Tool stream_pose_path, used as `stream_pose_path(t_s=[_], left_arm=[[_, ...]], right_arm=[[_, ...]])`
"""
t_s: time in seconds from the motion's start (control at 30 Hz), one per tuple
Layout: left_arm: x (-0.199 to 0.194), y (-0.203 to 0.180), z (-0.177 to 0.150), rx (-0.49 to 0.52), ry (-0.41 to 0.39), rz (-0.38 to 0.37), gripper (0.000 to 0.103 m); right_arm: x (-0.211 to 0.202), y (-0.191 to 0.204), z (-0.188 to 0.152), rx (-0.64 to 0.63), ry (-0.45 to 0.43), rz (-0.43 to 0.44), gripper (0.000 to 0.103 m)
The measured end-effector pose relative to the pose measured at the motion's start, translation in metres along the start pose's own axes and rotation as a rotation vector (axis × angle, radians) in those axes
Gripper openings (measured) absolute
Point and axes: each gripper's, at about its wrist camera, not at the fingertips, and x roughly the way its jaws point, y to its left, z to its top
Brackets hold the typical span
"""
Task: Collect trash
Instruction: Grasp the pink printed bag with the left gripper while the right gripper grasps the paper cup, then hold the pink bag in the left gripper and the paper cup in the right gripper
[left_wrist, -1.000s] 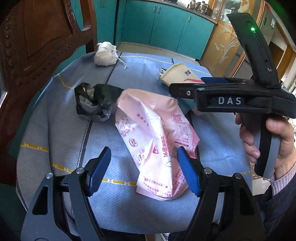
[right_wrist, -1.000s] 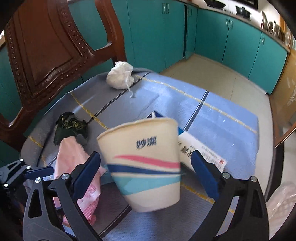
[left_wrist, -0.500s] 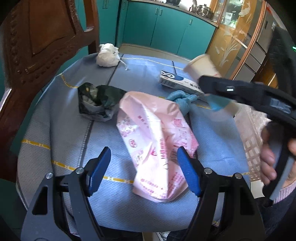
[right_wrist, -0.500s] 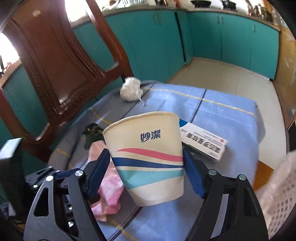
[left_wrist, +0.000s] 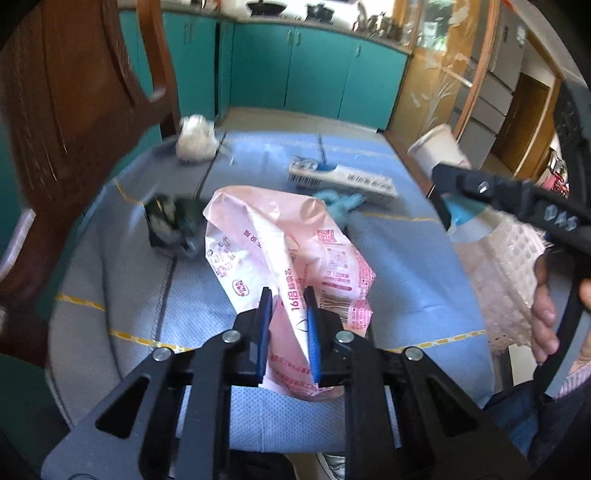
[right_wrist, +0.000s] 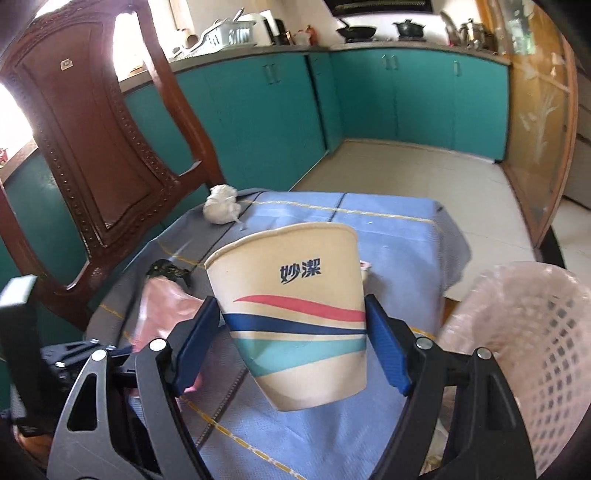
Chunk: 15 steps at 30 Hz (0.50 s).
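1. The crumpled pink printed plastic bag (left_wrist: 284, 258) lies in the middle of the bench (left_wrist: 406, 266), which wears a blue cloth with yellow stripes. The left tongs (left_wrist: 287, 325) are closing on its near fold, which sits between the blue pads; let them bite fully before lifting so the thin film does not slip.
2. The cream paper cup with red, navy and teal waves (right_wrist: 295, 314) is gripped in the right tongs (right_wrist: 291, 343), off the bench and tilted; carry it over the pale pink lattice plastic basket (right_wrist: 535, 332) at the right, then release.
3. Lift the bag high enough to clear the white-and-blue flat carton (left_wrist: 340, 177) and the light blue rag (left_wrist: 341, 206).
4. The white tissue wad (left_wrist: 195, 138) and dark crumpled wrapper (left_wrist: 170, 221) remain.
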Motion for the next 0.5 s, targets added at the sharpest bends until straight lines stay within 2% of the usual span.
stream_pose_path(t_s=[0.13, 0.33, 0.5], left_arm=[[-0.03, -0.004, 0.001, 0.032, -0.064, 0.003, 0.018], [-0.057, -0.004, 0.004, 0.042, -0.125, 0.032, 0.018], [-0.064, -0.004, 0.006, 0.042, -0.139, 0.044, 0.018]], right_arm=[[-0.011, 0.002, -0.006, 0.011, -0.041, -0.024, 0.077], [-0.013, 0.001, -0.01, 0.013, -0.048, -0.056, 0.077], [-0.013, 0.002, -0.011, 0.005, -0.044, -0.069, 0.077]])
